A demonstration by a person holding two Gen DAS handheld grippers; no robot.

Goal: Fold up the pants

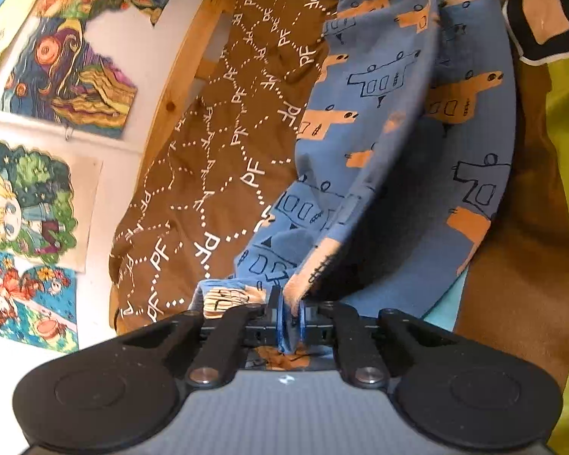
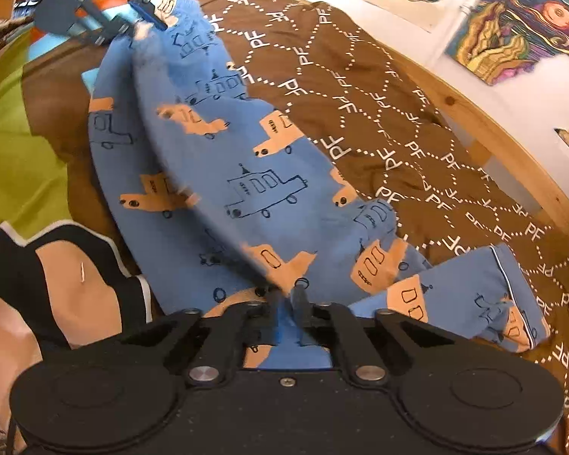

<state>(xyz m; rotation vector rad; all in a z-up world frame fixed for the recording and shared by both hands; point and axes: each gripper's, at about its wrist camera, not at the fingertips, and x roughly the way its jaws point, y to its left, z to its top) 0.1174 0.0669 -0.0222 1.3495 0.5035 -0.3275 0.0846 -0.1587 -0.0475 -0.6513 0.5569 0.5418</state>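
Note:
Blue pants [image 1: 398, 132] printed with orange and outlined vehicles stretch as a long fold between my two grippers, above a brown bedspread [image 1: 216, 151]. My left gripper [image 1: 292, 309] is shut on one end of the fabric, with an orange-printed edge pinched between its pads. In the right wrist view the pants [image 2: 246, 174] run from my right gripper [image 2: 286, 297], shut on the near fold, up to the left gripper [image 2: 151, 19] at the far end. The lower layer of the pants rests on the bedspread [image 2: 398, 94].
A second blue printed garment with white piping [image 2: 474, 303] lies beside the pants. A black-and-tan cushion [image 2: 57, 276] and green fabric [image 2: 19, 151] border the other side. A wooden bed frame [image 2: 493, 132] and a wall with posters [image 1: 57, 76] lie beyond.

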